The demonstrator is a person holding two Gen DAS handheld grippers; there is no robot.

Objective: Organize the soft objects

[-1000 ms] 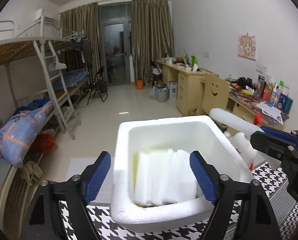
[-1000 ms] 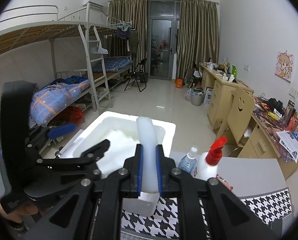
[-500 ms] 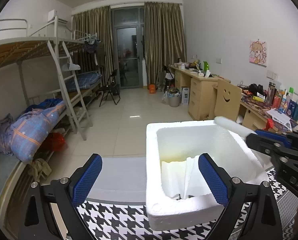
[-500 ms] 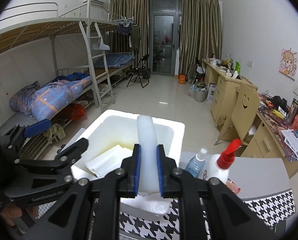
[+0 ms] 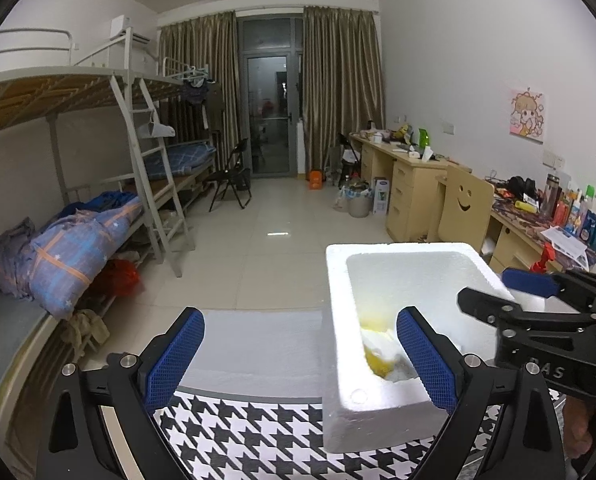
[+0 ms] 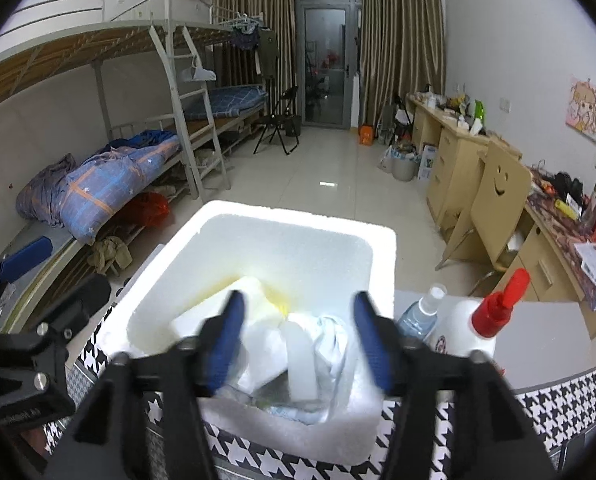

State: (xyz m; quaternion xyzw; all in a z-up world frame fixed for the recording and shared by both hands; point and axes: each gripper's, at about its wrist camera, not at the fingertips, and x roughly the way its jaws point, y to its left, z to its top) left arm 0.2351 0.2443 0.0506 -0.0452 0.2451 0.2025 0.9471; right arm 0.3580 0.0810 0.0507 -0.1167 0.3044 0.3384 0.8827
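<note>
A white foam box (image 6: 298, 216) stands on the houndstooth tablecloth (image 6: 553, 404). Inside it lie white foam sheets (image 6: 202, 316), a pale crumpled bag (image 6: 329, 344) and a white foam strip (image 6: 301, 360). My right gripper (image 6: 298, 340) hangs over the box's near side. Its jaws are opening, and the strip lies loose between them, touched by neither pad. My left gripper (image 5: 299, 356) is open and empty, to the left of the box (image 5: 337, 304), with its right pad over the box's near corner. The right gripper (image 5: 505, 292) shows at that view's right edge.
A red-nozzled spray bottle (image 6: 493, 312) and a small clear bottle (image 6: 421, 312) stand just right of the box. Beyond the table are a bunk bed (image 5: 78, 240) on the left, desks and a smiley chair (image 5: 461, 208) on the right, and tiled floor between.
The right gripper has opened and let go of the white foam strip, which now lies in the box. The left gripper has drawn away to the left of the box.
</note>
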